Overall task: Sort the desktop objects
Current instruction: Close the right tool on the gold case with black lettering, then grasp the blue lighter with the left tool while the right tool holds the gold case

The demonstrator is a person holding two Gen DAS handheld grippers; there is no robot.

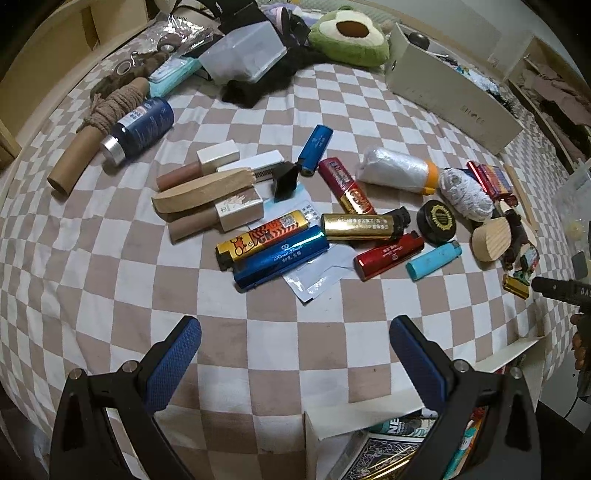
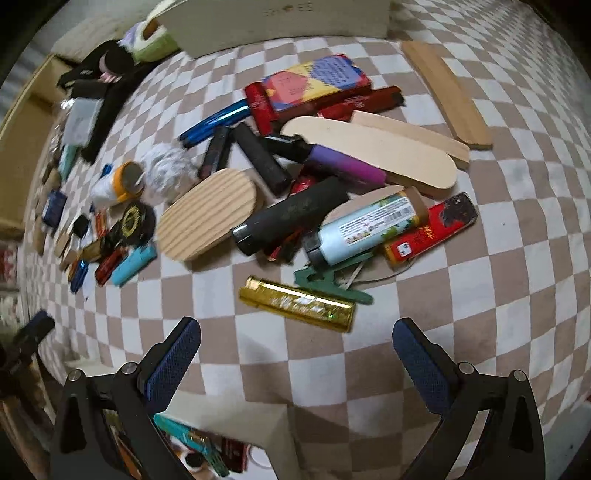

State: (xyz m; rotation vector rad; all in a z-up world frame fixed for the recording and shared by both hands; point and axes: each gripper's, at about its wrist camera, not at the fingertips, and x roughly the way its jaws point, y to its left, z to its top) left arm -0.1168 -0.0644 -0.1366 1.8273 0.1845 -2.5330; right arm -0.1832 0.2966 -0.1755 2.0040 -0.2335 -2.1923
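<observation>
Both grippers [image 1: 295,343] [image 2: 296,345] wide apart, empty

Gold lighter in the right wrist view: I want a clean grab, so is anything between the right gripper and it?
Nothing visible. The gold lighter lies just ahead of the open right gripper, with only bare checkered cloth between. A green cutout touches its far side.

Cloth [image 1: 110,266]: beige-and-white checks. Beside the shiny blue lighter [image 1: 280,256]: a gold lighter with an orange tiger print [image 1: 262,236], a plain gold one [image 1: 364,227], a red one [image 1: 388,254], a light blue one [image 1: 434,260]. Further back: green avocado plush [image 1: 349,35]. Right view: gold foil lighter [image 2: 297,303], pale striped wooden oval [image 2: 208,214], purple-and-black tube [image 2: 332,160].
</observation>
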